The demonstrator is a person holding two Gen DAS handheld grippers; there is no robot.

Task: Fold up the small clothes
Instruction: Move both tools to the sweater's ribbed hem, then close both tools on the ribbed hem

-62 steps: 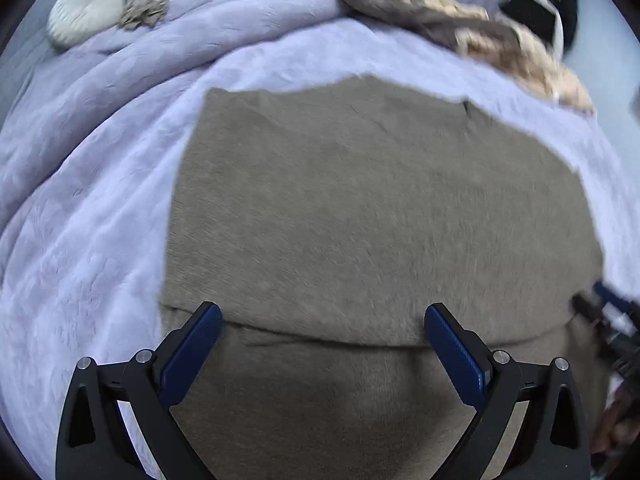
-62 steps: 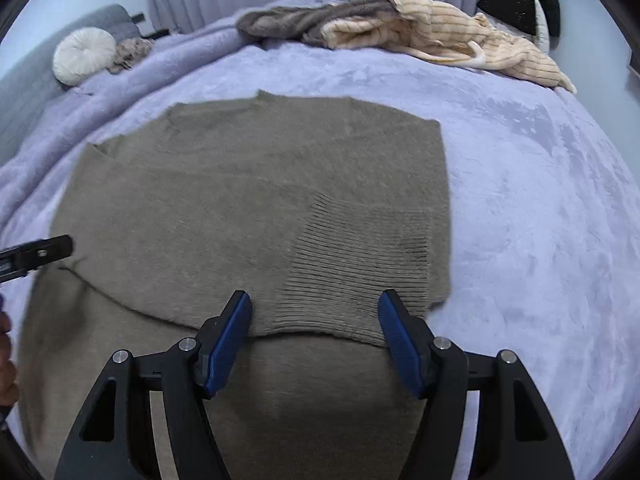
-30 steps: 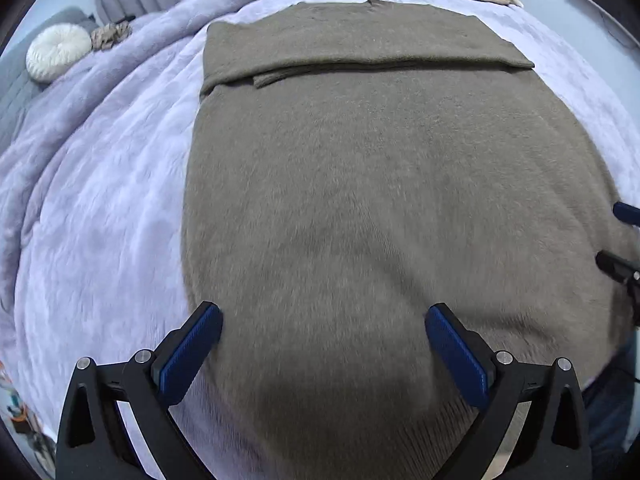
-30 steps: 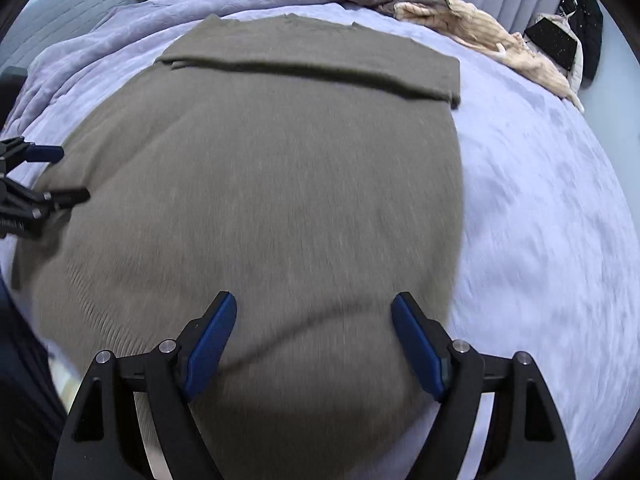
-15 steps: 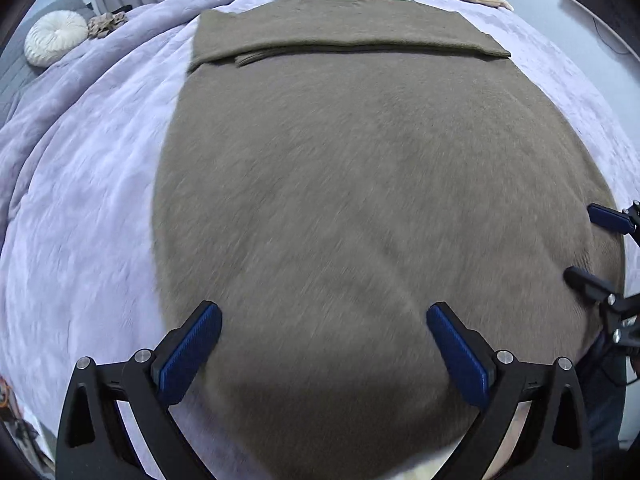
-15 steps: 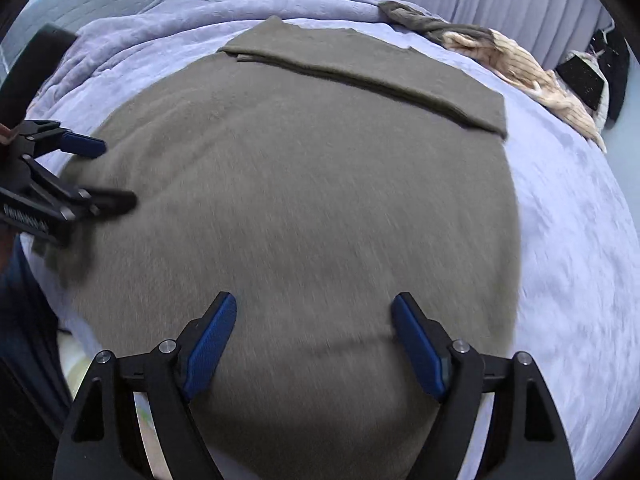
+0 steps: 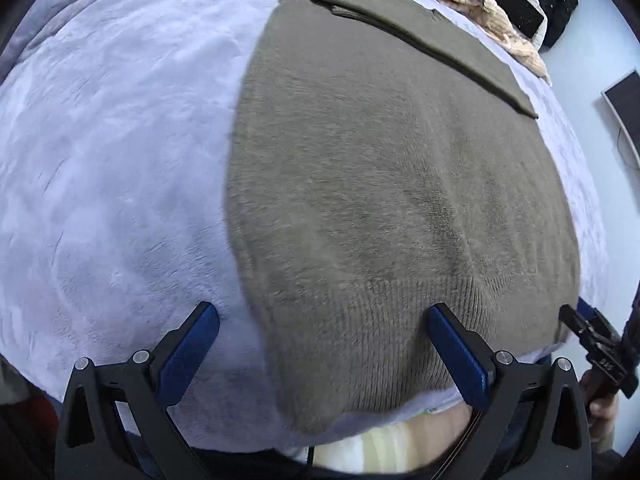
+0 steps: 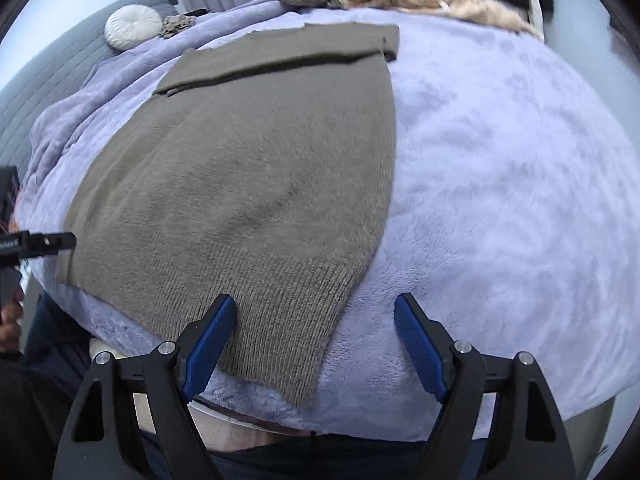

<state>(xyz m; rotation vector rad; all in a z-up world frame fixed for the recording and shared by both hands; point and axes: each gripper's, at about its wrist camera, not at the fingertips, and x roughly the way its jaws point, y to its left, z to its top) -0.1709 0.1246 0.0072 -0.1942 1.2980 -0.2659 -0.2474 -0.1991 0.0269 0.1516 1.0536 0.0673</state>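
Both jaws gape empty: left gripper (image 7: pixel 324 354) and right gripper (image 8: pixel 314 344) each straddle a near corner of the olive sweater (image 8: pixel 256 168), spread on the lavender blanket (image 8: pixel 500 184). Likely next: pinch the ribbed hem, fold it toward the collar. Only the right view shows the round cushion (image 8: pixel 133 26).

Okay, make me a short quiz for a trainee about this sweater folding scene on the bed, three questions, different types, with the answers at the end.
1. True or false: the left gripper is clamped on the olive sweater.
2. Which sweater corner lies between the right gripper's blue pads? A) near right hem corner B) far collar corner C) none
3. Fill in: at the sweater's far end the sleeves lie folded ____ the body.

Key: 1 false, both grippers stand open above the hem. 2 A. 3 across; a folded band crosses the top, on the lilac blanket.
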